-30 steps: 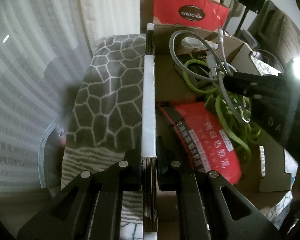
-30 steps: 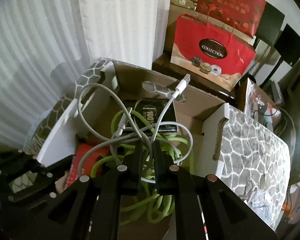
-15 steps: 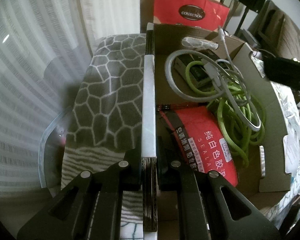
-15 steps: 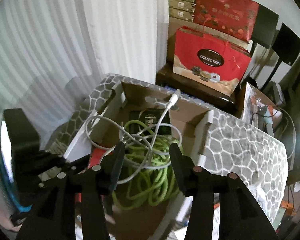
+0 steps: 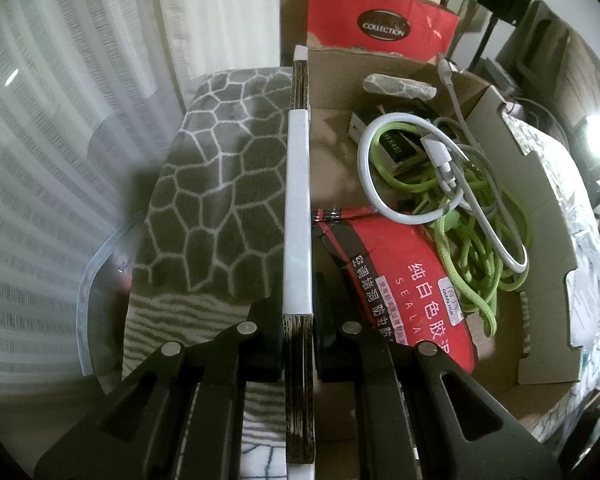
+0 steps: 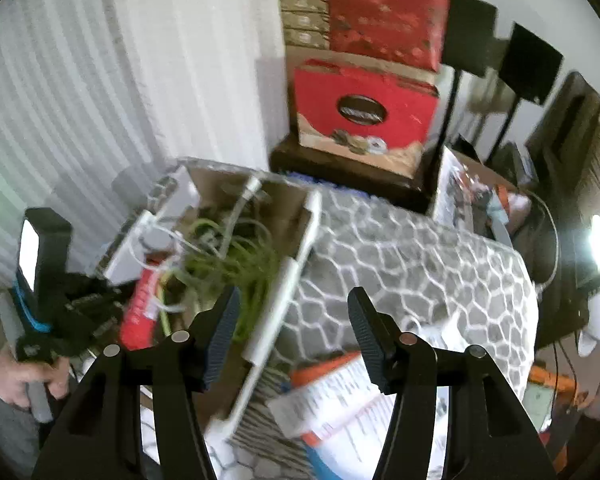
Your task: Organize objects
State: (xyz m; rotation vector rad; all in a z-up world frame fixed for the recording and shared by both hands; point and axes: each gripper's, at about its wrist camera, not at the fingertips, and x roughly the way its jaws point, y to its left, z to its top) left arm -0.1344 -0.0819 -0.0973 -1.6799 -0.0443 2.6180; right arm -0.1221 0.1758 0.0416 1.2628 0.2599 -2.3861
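**Left tool steadying the box, right tool hanging free above the clutter**

I am clamping my left tool [image 5: 298,344] on the near wall of the cardboard box [image 5: 298,208], its fingers pressing that upright edge from both sides. The wall's long axis is running straight away from this tool. Inside the box, to the right of the wall, the white cable [image 5: 428,176] is lying looped over the green cord [image 5: 480,264], with the red packet [image 5: 404,292] sitting nearest my grip.

My right tool [image 6: 294,312] is hanging with its fingers wide apart and holding nothing, raised over the box's right wall and the patterned blanket [image 6: 412,264]. The box is lying ahead and to its left, while loose papers [image 6: 340,396] are lying just below it. I judge the right hand is the free one for the next pick, so which item is nearer matters; motion blur is keeping me from telling more
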